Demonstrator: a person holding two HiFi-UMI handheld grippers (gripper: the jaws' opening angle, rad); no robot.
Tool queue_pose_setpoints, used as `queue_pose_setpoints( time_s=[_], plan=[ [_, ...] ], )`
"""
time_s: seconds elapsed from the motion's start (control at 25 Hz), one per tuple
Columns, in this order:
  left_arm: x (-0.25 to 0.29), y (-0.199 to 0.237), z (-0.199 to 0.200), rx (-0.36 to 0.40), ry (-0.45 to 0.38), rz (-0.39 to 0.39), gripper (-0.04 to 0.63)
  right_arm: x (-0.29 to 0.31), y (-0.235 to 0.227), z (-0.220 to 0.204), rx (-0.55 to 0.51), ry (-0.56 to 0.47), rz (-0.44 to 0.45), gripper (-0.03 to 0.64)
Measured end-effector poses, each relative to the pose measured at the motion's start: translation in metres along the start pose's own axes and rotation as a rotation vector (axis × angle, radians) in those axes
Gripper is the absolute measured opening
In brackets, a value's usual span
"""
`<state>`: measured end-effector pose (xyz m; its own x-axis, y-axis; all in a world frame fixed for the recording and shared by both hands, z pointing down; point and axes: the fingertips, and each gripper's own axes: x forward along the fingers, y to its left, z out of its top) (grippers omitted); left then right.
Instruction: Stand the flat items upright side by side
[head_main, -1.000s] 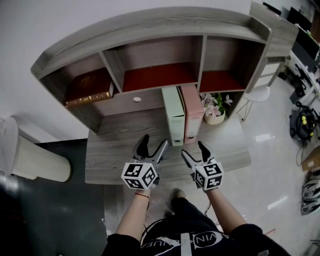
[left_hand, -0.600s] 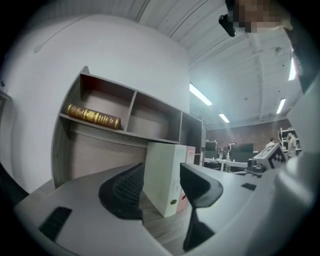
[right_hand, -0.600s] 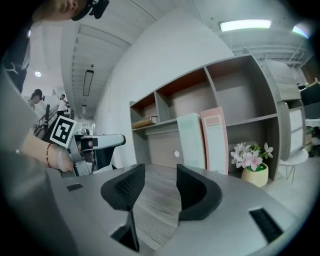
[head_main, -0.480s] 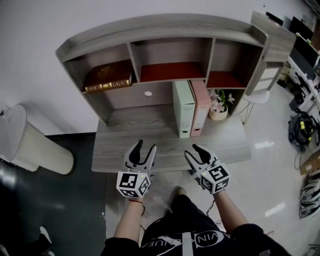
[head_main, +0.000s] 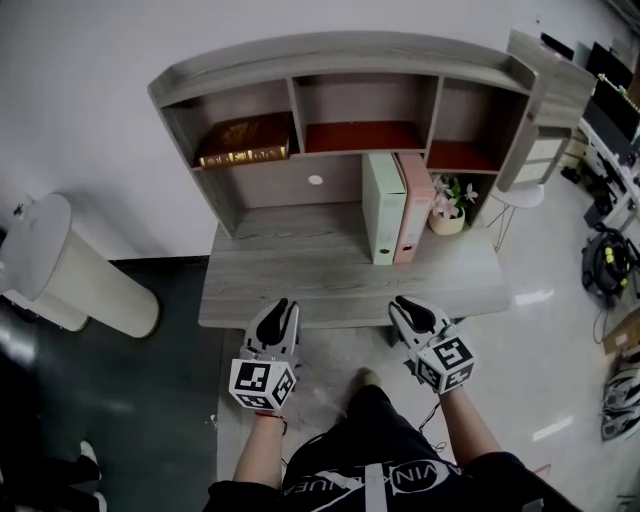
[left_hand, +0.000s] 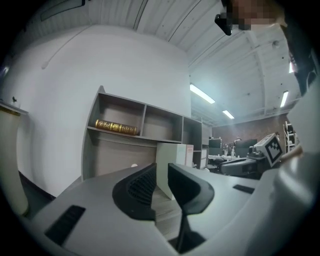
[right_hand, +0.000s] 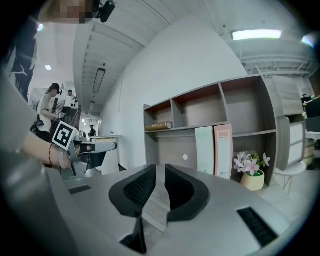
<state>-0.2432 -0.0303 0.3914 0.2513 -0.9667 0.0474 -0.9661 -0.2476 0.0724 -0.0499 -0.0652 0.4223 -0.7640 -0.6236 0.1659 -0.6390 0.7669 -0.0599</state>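
A pale green binder (head_main: 381, 208) and a pink binder (head_main: 415, 205) stand upright side by side, touching, on the grey desk (head_main: 300, 270) under the shelf unit. They show again in the right gripper view as the green binder (right_hand: 204, 150) and the pink binder (right_hand: 223, 150). My left gripper (head_main: 279, 312) and right gripper (head_main: 410, 308) hang at the desk's front edge, well short of the binders. Both have just been closing. Only a narrow slit is left between each pair of jaws, with nothing in it, in the left gripper view (left_hand: 161, 175) and the right gripper view (right_hand: 160, 180).
A brown book (head_main: 246, 140) lies flat in the shelf's upper left compartment. A potted flower (head_main: 452, 205) stands right of the pink binder. A white cylindrical bin (head_main: 80, 280) is on the floor at left, a white stool (head_main: 520, 195) at right.
Both grippers have drawn back from over the desk to its front edge, away from the binders. Their jaws went from wide apart to nearly together, with nothing between them.
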Motion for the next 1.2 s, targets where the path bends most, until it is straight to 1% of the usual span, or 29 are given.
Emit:
queue_pose_setpoints(
  time_s=[0.08,0.2,0.32,0.44,0.56,0.72,1.2],
  plan=[
    [-0.015,0.002,-0.002,-0.013,-0.002,0.014,0.055,-0.007,0.009,-0.001,-0.014,0.005,0.001,0.058],
    [-0.033,0.009,-0.002,-0.026,-0.006,0.041,0.035,-0.016,0.020,0.000,-0.030,0.006,0.006,0.044],
    [-0.047,0.013,-0.003,-0.035,-0.006,0.055,0.019,-0.023,0.028,0.002,-0.013,-0.007,0.004,0.023],
    [-0.062,0.014,-0.007,-0.026,-0.001,0.074,0.005,-0.028,0.035,0.001,0.016,-0.015,0.011,0.011],
    [-0.075,0.017,-0.012,-0.002,0.005,0.100,0.003,-0.031,0.043,0.001,0.017,-0.018,0.024,0.011],
    [-0.090,0.019,-0.016,0.016,0.019,0.114,0.003,-0.034,0.049,0.001,0.017,-0.023,0.032,0.011],
    [-0.112,0.025,-0.021,-0.013,0.018,0.138,0.003,-0.038,0.065,-0.008,0.053,-0.032,0.043,0.009]
  ],
)
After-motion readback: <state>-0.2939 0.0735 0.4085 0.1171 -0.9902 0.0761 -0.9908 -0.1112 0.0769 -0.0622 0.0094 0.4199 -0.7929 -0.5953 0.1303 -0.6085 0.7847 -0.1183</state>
